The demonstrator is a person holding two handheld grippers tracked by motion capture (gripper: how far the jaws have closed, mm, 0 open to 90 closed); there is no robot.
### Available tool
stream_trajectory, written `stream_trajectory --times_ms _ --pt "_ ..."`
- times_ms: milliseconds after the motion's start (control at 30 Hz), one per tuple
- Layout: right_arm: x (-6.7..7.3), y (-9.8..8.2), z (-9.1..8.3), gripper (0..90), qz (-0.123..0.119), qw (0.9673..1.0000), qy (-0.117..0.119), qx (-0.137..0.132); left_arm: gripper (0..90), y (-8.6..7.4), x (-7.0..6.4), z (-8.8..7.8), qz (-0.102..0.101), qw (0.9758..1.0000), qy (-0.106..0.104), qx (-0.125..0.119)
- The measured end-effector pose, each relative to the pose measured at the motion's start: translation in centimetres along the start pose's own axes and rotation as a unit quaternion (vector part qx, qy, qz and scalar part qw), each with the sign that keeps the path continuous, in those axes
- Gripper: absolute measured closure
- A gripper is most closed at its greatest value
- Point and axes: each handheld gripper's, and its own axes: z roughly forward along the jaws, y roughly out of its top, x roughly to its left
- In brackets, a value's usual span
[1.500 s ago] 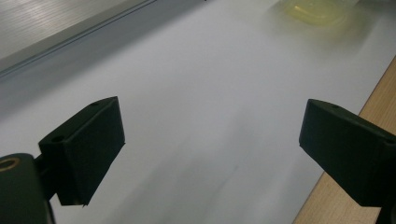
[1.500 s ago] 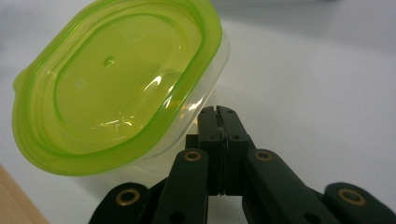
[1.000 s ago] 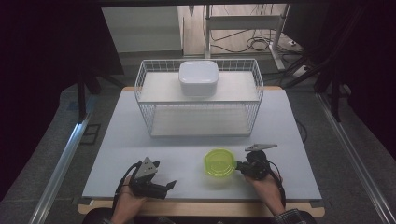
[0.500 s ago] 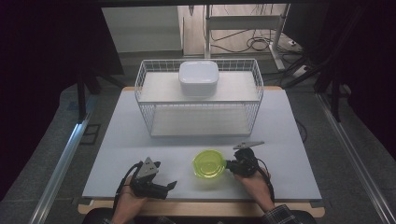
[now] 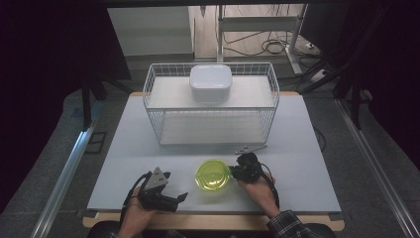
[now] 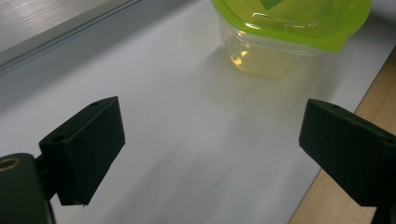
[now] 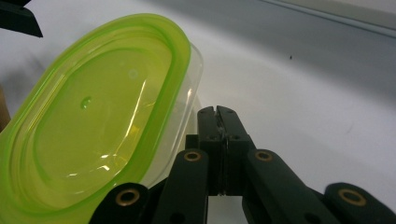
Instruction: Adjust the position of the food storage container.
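near the front edge, green-lidded container [image 5: 213, 175] stands upright, lid up.

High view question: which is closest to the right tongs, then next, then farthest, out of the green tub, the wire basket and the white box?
1. Green tub: right beside the right tongs, on their left, touching or nearly so.
2. Wire basket: farther back, mid-table.
3. White box: farthest, at the back of the basket's top shelf.

Dim, dark-edged high view; brighter gripper views, perhaps softly blurred, glare on lid [image 7: 93, 126].
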Motion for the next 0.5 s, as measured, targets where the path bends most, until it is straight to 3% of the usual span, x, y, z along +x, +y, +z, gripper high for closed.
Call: stream_trajectory --times_ms 267,500 --pt "-0.5 0.2 0.1 87.4 -0.01 0.9997 -0.021 0.002 6.4 0.0 0.0 0.0 0.0 1.0 -0.002 0.002" --pt "-1.0 0.1 -1.0 75.8 -0.028 0.9977 -0.061 0.0 6.5 0.0 0.1 -0.1 -0.004 1.0 -0.002 0.003"
